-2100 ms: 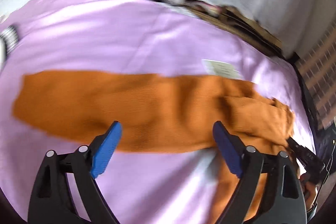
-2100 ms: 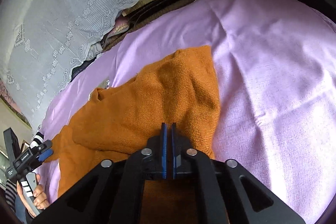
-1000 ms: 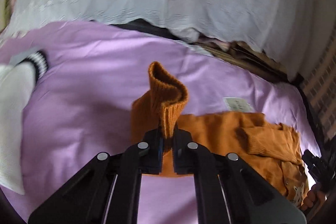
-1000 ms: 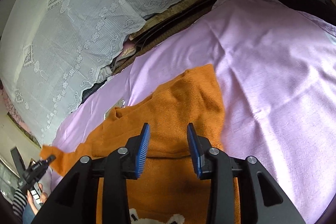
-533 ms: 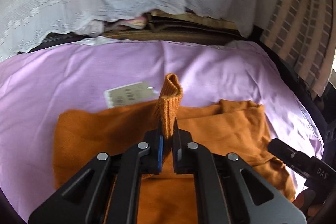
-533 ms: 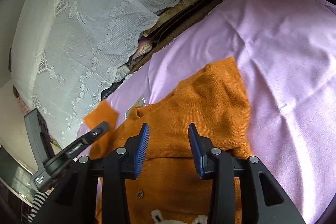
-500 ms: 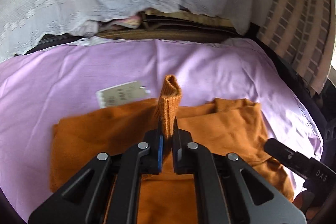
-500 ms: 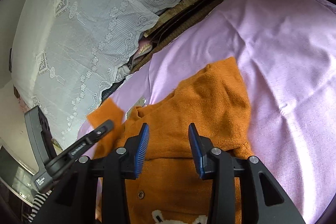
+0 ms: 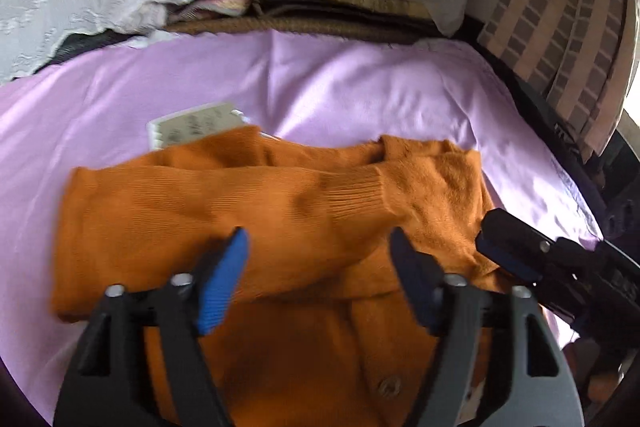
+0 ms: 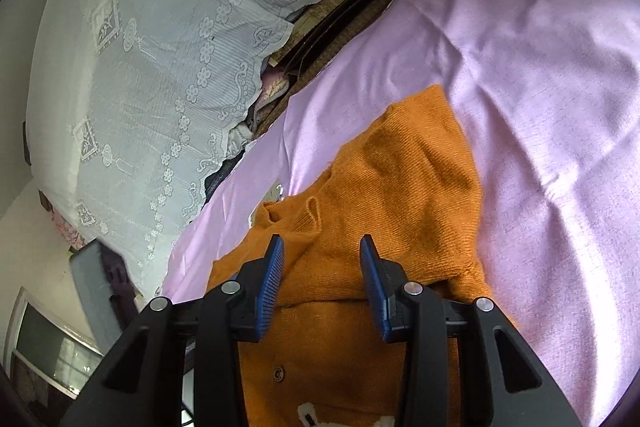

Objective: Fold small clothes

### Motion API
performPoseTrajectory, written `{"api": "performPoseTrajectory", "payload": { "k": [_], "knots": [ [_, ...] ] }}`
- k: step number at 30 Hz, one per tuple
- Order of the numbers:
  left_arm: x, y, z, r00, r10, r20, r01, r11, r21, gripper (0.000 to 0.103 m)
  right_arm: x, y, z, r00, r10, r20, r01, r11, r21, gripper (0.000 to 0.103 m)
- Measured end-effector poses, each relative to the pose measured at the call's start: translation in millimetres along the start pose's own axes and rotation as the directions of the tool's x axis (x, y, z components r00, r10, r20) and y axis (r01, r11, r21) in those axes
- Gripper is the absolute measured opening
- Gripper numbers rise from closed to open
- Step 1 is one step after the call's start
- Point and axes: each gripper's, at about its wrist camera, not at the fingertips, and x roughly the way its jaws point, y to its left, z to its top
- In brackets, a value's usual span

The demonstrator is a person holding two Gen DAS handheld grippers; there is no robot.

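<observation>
An orange knitted cardigan (image 9: 280,227) lies on the lilac sheet (image 9: 340,87). One sleeve (image 9: 224,203) is folded across its body, with the ribbed cuff (image 9: 360,195) toward the right. My left gripper (image 9: 318,267) is open and empty just above the folded sleeve. My right gripper (image 10: 322,279) is open and empty over the cardigan (image 10: 400,195), above its other folded sleeve; it also shows in the left wrist view (image 9: 516,251) at the right. A white animal motif (image 10: 320,413) and a button (image 10: 279,373) show at the front.
A white paper tag (image 9: 192,125) sticks out behind the cardigan. White lace cloth (image 10: 160,47) hangs behind the bed, with stacked fabric (image 9: 320,15) at its foot. A brick-patterned cloth (image 9: 560,7) hangs at the right.
My left gripper has let go of the sleeve cuff and opened; the sleeve now lies flat across the cardigan. The right gripper stays open and has barely moved.
</observation>
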Motion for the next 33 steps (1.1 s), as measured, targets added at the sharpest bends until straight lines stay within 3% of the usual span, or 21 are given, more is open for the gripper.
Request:
{"api": "performPoseTrajectory", "payload": {
  "k": [3, 6, 10, 12, 15, 18, 26, 28, 33],
  "knots": [
    [-31, 27, -5, 0.996, 0.067, 0.063, -0.067, 0.998, -0.006, 0.092, 5, 8, 3, 1.000, 0.022, -0.018, -0.022, 1.000, 0.008, 0.040],
    [-43, 71, -9, 0.989, 0.139, 0.049, -0.134, 0.987, -0.095, 0.094, 25, 18, 6, 0.997, 0.007, -0.081, -0.004, 0.999, 0.037, 0.040],
    [-38, 126, -27, 0.996, 0.079, -0.031, -0.085, 0.959, -0.272, 0.094, 58, 26, 3, 0.986, -0.095, -0.136, 0.100, 0.994, 0.035, 0.040],
    [-27, 138, -33, 0.994, 0.068, -0.080, -0.089, 0.949, -0.302, 0.094, 69, 24, 0, 0.984, -0.107, -0.145, 0.116, 0.992, 0.051, 0.040],
    [-16, 125, -32, 0.983, 0.142, -0.116, -0.163, 0.965, -0.203, 0.094, 72, 22, -2, 0.987, -0.103, -0.123, 0.110, 0.993, 0.052, 0.038],
    [-7, 110, -32, 0.968, 0.217, -0.127, -0.232, 0.966, -0.116, 0.095, 70, 14, -2, 0.994, -0.036, -0.103, 0.047, 0.993, 0.106, 0.038],
    [-24, 108, -30, 0.980, 0.198, -0.028, -0.200, 0.972, -0.120, 0.095, 75, 22, -3, 0.995, -0.032, -0.094, 0.036, 0.998, 0.047, 0.040],
    [-24, 103, -31, 0.978, 0.208, -0.022, -0.209, 0.974, -0.090, 0.095, 76, 24, -3, 0.994, -0.055, -0.090, 0.057, 0.998, 0.020, 0.036],
    [-18, 101, -35, 0.979, 0.190, -0.068, -0.195, 0.978, -0.071, 0.095, 74, 16, -2, 0.995, -0.067, -0.072, 0.069, 0.997, 0.028, 0.008]
  ]
}}
